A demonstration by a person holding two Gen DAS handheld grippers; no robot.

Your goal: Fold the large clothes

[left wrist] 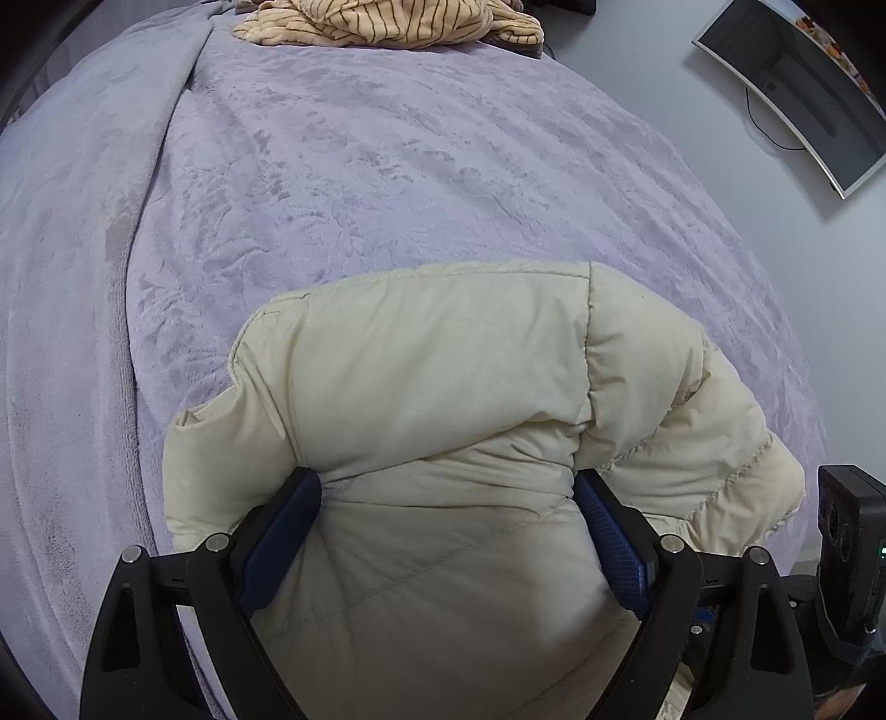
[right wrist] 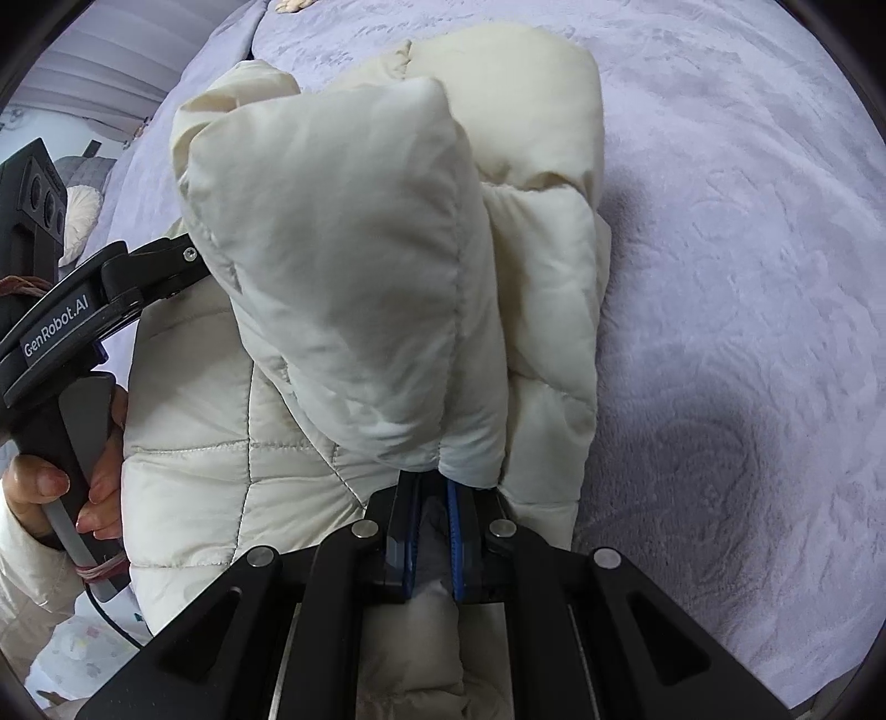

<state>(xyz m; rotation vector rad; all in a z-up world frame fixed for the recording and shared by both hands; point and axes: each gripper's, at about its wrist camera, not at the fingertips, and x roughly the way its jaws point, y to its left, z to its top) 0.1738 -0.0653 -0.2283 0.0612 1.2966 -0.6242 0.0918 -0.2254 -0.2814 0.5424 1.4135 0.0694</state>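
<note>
A cream puffer jacket lies bunched on a lavender blanket-covered bed. My left gripper has its jaws wide apart around a thick fold of the jacket; the blue pads press into the padding on both sides. In the right wrist view the jacket stands up in front of the camera. My right gripper is shut on a puffy edge of it. The left gripper's body and the hand holding it show at the left of that view.
A striped tan garment lies at the far end of the bed. A monitor hangs on the wall at the upper right. The bed's edge runs along the right in the left wrist view. Open blanket lies right of the jacket.
</note>
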